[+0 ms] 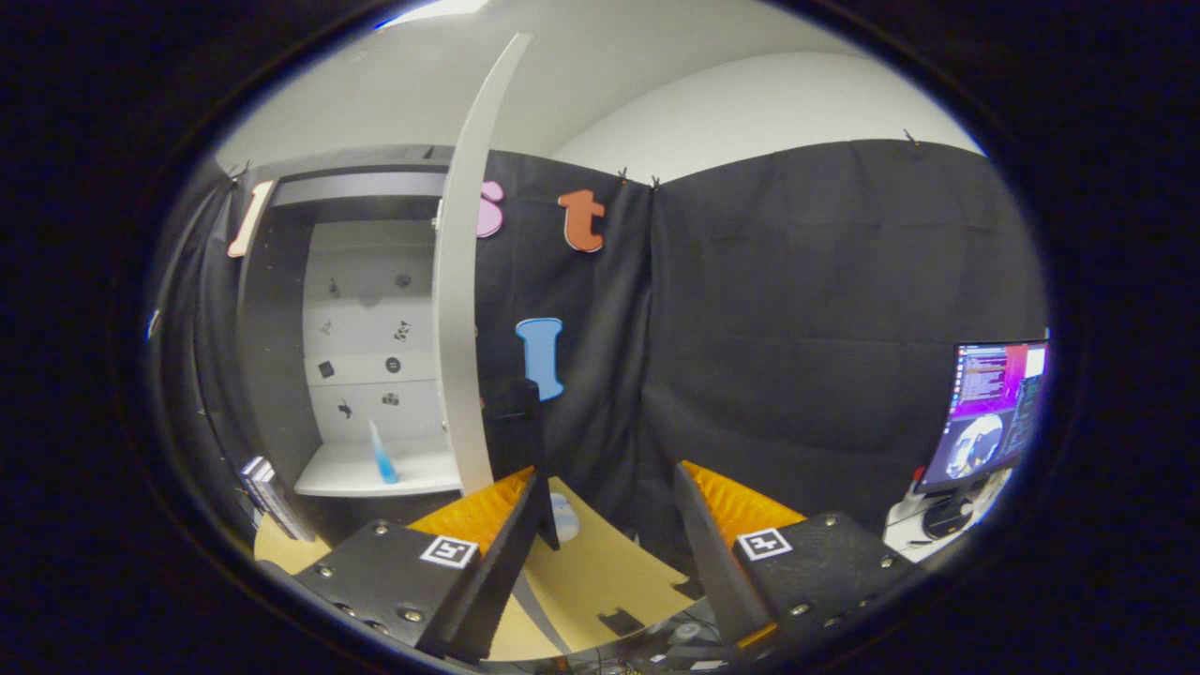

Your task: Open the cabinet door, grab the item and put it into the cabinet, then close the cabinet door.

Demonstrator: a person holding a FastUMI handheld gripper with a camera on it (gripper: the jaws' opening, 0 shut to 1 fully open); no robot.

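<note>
Ahead of your gripper (607, 525) and off to the left, the cabinet (281, 337) stood with its white door (464, 281) swung wide, the door's thin edge turned almost straight toward you and running from near the ceiling down to the shelf. Your fingers were spread apart with nothing between them; only the tan tabletop (600, 572) showed through the gap. The item, a small blue bottle (382, 457), stood upright on the cabinet's white shelf (347, 476), just left of the door's lower edge and well beyond your left finger. Behind it the pale back panel (370, 319) carried a scatter of small dark marks. You had open room between the dark left wall of the cabinet and the door edge, with the bottle sitting toward the right of that opening. A small stack of books or boxes (267, 492) leaned at the cabinet's lower left corner. A small whitish round object (564, 516) lay on the table just ahead of your left fingertip; what it was, you could not tell. Far to your right, a lit monitor (994, 412) stood on a white surface, well apart from the cabinet.
</note>
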